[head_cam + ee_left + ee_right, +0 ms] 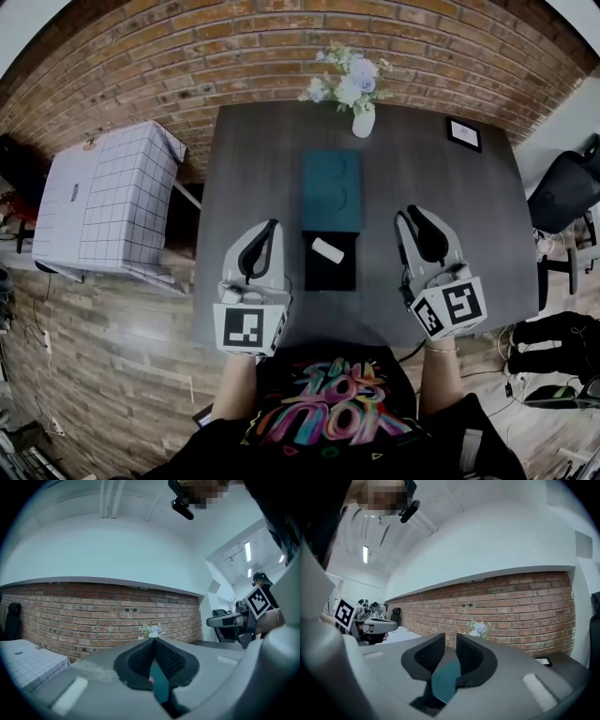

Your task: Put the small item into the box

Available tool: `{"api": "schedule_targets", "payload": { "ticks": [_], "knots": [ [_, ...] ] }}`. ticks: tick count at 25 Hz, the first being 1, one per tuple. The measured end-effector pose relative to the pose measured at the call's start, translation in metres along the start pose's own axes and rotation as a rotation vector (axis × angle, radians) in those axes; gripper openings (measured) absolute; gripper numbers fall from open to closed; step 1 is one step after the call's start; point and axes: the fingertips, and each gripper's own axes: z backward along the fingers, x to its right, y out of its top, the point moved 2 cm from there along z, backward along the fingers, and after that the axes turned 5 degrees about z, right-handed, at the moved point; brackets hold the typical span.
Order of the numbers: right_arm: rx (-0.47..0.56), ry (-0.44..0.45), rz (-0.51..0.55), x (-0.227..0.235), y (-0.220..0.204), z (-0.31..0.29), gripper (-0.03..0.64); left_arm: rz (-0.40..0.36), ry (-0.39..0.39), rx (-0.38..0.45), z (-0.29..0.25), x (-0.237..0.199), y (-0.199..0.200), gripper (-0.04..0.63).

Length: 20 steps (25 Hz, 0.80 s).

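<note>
On our left, the left tongs (pixel 272 227) are held over the dark surface (pixel 253 159) with their tips pressed together, gripping nothing. Between the two tools sits the black box (pixel 330 274), open. The small white item (pixel 327 250) lies inside it at an angle, and the teal lid (pixel 331 190) lies flat, touching its far edge. On our right, the right tongs (pixel 410 215) stand slightly parted — empty.

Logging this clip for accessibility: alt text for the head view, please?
A small white item lies in an open black box on a dark table, teal lid just beyond. The left gripper and right gripper flank the box, holding nothing.
</note>
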Motion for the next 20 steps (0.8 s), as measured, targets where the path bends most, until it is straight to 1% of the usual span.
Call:
{"api": "schedule_targets", "payload": {
  "ticks": [7,10,14,20],
  "knots": [
    [0.016,-0.015,0.031,0.007,0.003,0.014,0.031,0.021,0.007,-0.015,-0.003,0.000,0.002,0.002],
    [0.017,-0.019,0.054,0.008,0.005,0.017,0.029,0.036,0.012,-0.014,-0.003,0.001,0.002,0.002],
    [0.013,-0.010,0.059,0.006,0.006,0.018,0.003,0.038,0.019,-0.022,-0.003,0.001,0.001,0.002],
    [0.003,0.024,0.059,-0.002,-0.001,0.014,0.002,0.044,0.030,-0.032,-0.002,0.001,-0.004,0.002]
  ]
}}
